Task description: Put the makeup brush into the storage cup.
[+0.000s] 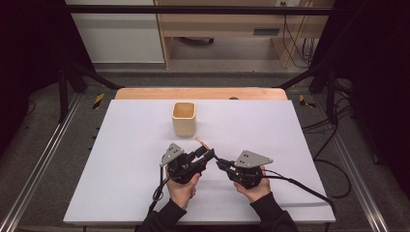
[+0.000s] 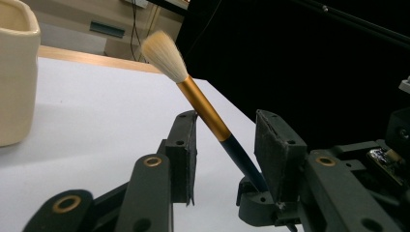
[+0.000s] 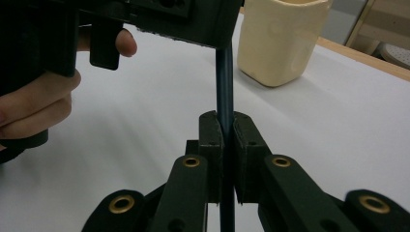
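Observation:
A brush (image 2: 203, 104) with pale bristles, a gold ferrule and a dark blue handle slants up between the two hands, bristles toward the cup. My right gripper (image 3: 225, 125) is shut on the dark handle (image 3: 225, 82); in the high view it (image 1: 220, 163) sits at centre right. My left gripper (image 2: 227, 125) has the brush passing between its jaws: the ferrule lies close by the left pad, the right pad stands apart. In the high view the left gripper (image 1: 208, 154) meets the brush (image 1: 203, 142) from the left. A cream square cup (image 1: 183, 118) stands upright behind them.
A white sheet (image 1: 121, 145) covers the wooden table, whose far edge (image 1: 200, 93) shows. The cup (image 2: 14, 72) is at the left gripper view's left edge and at the upper right (image 3: 280, 38) of the right gripper view. Black frame rails and cables flank the table.

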Demonstrator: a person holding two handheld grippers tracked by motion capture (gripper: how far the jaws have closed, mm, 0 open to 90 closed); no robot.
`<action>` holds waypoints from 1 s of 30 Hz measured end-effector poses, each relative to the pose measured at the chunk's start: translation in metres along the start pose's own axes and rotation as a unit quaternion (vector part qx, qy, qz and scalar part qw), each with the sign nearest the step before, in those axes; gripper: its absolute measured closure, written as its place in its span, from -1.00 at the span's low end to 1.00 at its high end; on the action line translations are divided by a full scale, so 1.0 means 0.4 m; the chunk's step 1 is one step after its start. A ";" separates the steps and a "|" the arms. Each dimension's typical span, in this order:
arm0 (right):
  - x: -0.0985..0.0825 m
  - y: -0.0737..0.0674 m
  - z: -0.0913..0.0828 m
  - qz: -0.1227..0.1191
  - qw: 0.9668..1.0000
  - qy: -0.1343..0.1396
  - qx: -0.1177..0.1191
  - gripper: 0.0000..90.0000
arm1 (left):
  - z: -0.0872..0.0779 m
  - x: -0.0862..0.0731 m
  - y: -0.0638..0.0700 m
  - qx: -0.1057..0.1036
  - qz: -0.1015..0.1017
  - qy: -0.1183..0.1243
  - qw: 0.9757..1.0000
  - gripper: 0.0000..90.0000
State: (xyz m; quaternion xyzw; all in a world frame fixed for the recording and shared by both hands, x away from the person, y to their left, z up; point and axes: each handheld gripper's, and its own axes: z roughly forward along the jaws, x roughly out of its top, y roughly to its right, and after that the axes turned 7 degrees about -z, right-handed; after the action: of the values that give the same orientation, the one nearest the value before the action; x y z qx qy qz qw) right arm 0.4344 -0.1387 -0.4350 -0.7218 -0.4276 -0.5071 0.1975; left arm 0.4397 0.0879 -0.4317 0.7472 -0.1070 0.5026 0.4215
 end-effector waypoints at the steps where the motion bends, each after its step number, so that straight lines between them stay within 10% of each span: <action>1: 0.000 -0.001 0.000 -0.001 1.000 0.000 0.001 0.88 | 0.002 0.000 -0.001 0.000 -0.003 0.000 1.000 0.36; 30: -0.005 -0.008 0.015 0.009 1.000 -0.014 0.011 0.88 | 0.000 -0.001 0.008 -0.002 -0.021 0.006 1.000 0.72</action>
State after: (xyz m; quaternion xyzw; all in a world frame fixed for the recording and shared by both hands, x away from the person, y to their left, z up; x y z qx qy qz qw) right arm 0.4352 -0.1335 -0.4396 -0.7308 -0.4293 -0.4901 0.2038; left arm 0.4376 0.0856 -0.4304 0.7456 -0.0898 0.4980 0.4337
